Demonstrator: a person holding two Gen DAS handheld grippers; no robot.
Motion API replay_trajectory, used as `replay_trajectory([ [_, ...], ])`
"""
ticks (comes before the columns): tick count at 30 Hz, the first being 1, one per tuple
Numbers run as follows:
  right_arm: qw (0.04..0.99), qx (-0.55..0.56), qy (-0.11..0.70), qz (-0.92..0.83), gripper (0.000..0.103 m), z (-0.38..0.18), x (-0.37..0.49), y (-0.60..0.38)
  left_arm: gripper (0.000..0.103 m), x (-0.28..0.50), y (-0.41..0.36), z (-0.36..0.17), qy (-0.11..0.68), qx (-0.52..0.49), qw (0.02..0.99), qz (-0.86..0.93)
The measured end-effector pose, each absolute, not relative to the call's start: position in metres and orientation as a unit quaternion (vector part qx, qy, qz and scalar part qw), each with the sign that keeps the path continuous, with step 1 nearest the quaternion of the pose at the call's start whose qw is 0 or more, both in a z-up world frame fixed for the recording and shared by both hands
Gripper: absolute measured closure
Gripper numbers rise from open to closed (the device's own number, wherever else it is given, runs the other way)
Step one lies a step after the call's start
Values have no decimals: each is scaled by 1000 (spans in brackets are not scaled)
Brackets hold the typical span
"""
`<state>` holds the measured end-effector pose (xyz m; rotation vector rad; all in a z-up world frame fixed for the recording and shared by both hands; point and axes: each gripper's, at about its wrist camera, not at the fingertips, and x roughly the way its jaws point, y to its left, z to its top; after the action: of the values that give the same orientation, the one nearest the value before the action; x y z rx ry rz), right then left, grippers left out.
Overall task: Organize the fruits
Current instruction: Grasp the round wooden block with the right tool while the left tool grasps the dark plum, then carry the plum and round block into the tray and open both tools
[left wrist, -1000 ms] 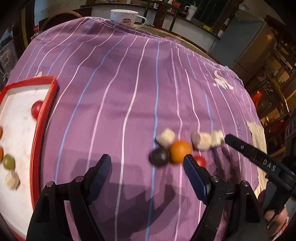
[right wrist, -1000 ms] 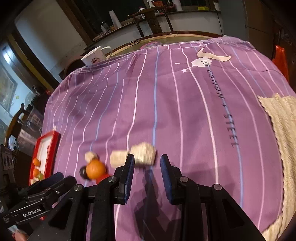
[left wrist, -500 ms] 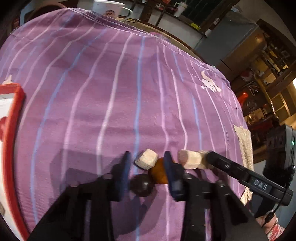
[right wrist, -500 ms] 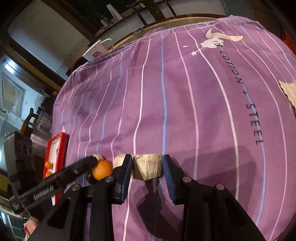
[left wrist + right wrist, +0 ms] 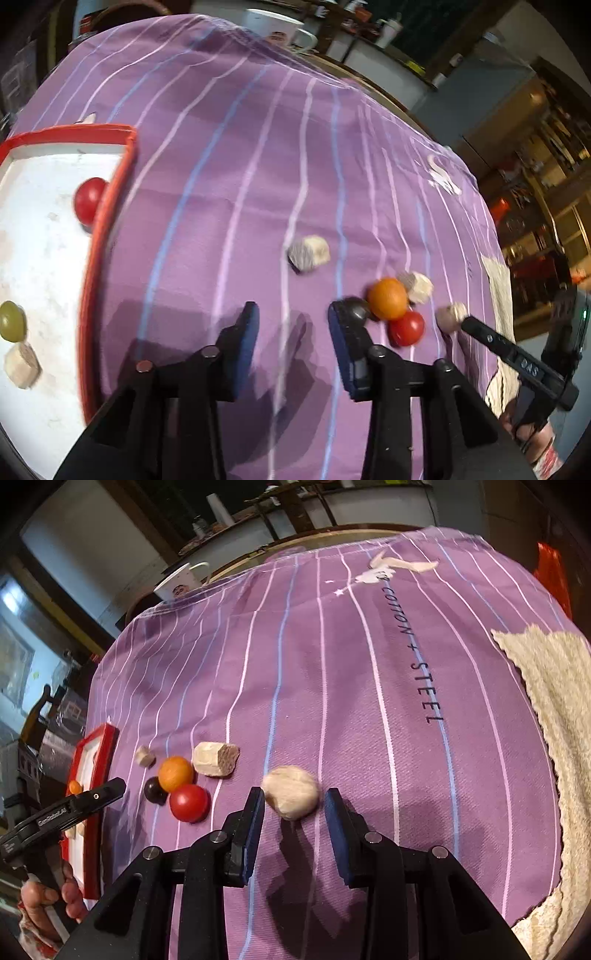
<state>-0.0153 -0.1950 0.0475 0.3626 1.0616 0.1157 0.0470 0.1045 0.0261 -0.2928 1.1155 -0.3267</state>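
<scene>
Purple cloth (image 5: 332, 686): six fruits loose. Red tray (image 5: 110, 206): three visible. Left gripper (image 5: 293, 325) apart, empty. Right gripper (image 5: 294, 808) apart around pale lump (image 5: 290, 792).

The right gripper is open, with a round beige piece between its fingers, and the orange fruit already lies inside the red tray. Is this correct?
Not quite. The orange fruit is not in the red tray; the right wrist view shows it on the purple cloth, beside the red fruit. The rest holds: the right gripper is open, with the round beige piece between its fingers.
</scene>
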Motion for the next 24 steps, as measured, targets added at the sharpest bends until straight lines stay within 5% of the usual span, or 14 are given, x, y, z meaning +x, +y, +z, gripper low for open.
replay_trajectory([
  [11, 861, 100, 496, 49, 64, 48, -3, -171, 63, 46, 36, 16, 512, -1, 835, -202],
  [13, 862, 92, 496, 51, 65, 47, -3, -169, 75, 45, 33, 16, 511, 13, 837, -195],
  [24, 857, 120, 497, 59, 66, 56, -17, -164, 80, 29, 76, 31, 512, -59, 839, -175],
])
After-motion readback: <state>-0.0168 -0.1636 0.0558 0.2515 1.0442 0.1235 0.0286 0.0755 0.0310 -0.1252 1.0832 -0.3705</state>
